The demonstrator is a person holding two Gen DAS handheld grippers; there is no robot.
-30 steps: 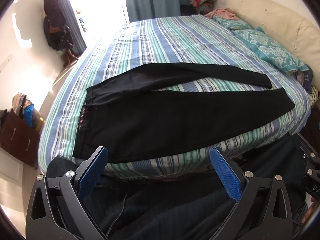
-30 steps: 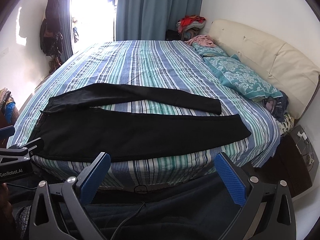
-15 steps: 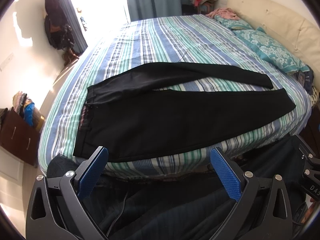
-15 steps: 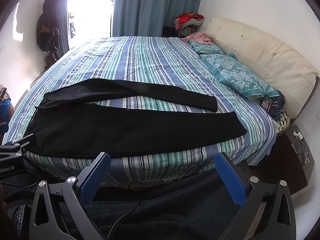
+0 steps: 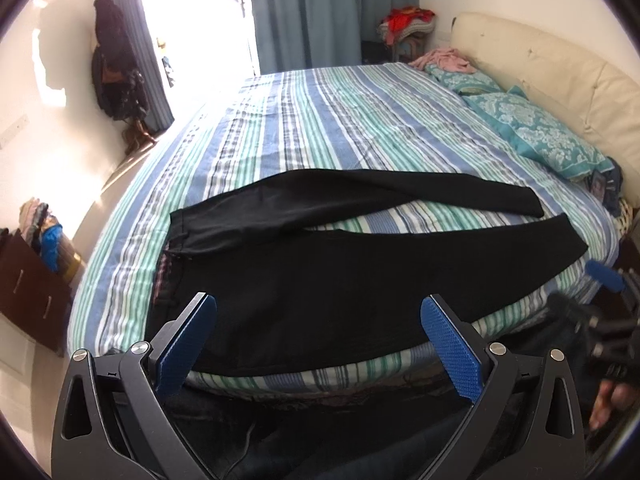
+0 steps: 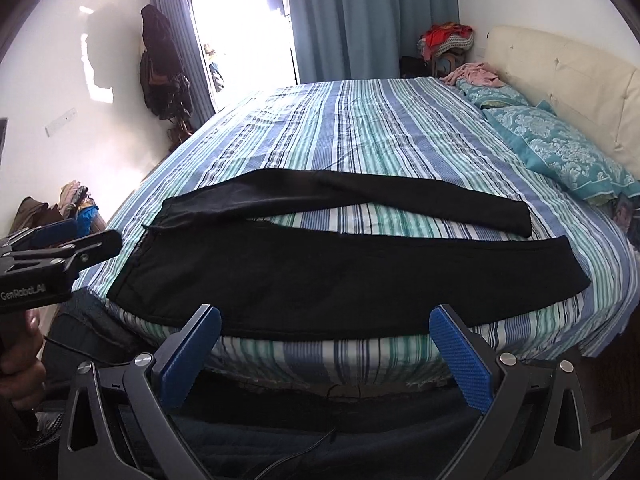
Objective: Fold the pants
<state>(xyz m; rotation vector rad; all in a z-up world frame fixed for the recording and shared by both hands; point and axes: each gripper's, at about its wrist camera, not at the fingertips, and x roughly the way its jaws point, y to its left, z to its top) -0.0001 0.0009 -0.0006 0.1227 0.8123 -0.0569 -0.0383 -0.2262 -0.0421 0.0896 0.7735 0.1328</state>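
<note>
At the far left, beside the bed (image 5: 280,120), stands a dark dresser (image 5: 28,276) with clothes heaped on top, and a coat rack (image 6: 162,64) stands against the wall further back. The left gripper (image 5: 318,328) hangs over the bed's near edge with its blue fingers (image 5: 186,344) spread wide and grasping nothing; the pants' waist end shows between them.

The pants (image 6: 320,272) lie flat on the striped bedcover, along the near edge: waistband to the left, legs running right. The near leg follows the mattress edge closely, its lower hem almost at the drop. The far leg splays away from it in a narrow V (a wedge of striped cover shows between them), and its cuff ends short of the near leg's cuff.

The right gripper (image 6: 324,340) is likewise released, fingers (image 6: 460,360) wide apart, poised off the near edge opposite the mid-leg. Beyond the pants the cover is bare and broad up to the curtains (image 6: 360,20). At the right, teal pillows (image 6: 568,148) rest against the cream headboard (image 6: 560,76), well apart from the cuffs.
</note>
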